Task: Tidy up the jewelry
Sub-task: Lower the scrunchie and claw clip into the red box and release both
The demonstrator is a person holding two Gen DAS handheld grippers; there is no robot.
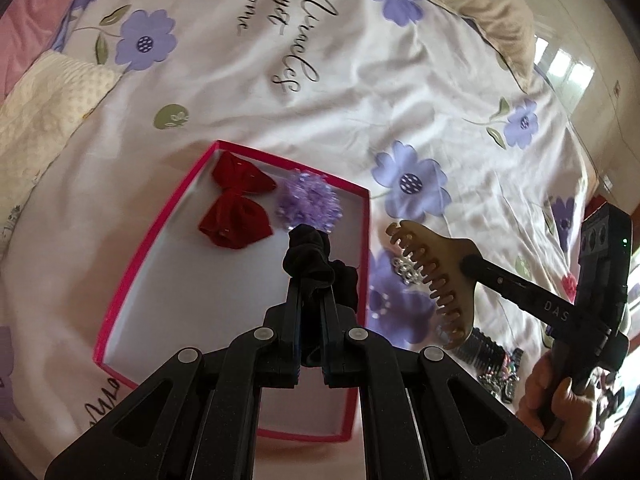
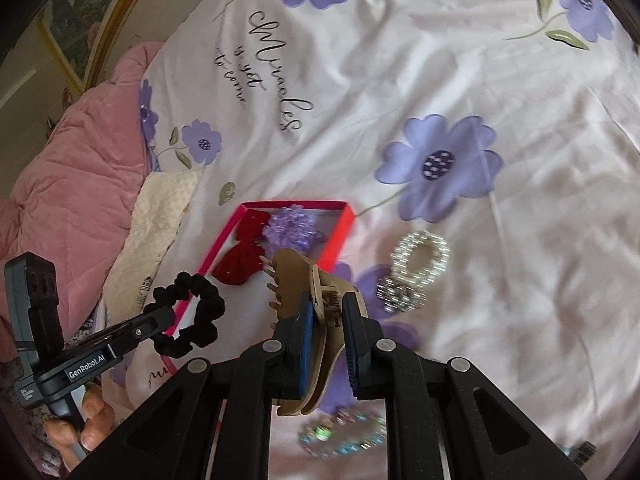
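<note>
L wrist view: my left claw (image 1: pixel 310 280) is clamped on a black scrunchie (image 1: pixel 316 258) over the pink box (image 1: pixel 160 236), w/ a red bow (image 1: pixel 236 210) at its far end. R wrist view: my right claw (image 2: pixel 326 316) grips a tan hair clip (image 2: pixel 296 276) above the bed (image 2: pixel 480 80), near the box's right edge.

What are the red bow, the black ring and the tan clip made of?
Red bow: looks like soft velvet, matte and gathered in folds. Black ring: a fabric scrunchie, ruffled all around. Tan clip: probably hard plastic, smooth with stiff teeth and a faint sheen; a metal spring shows at its hinge.
</note>
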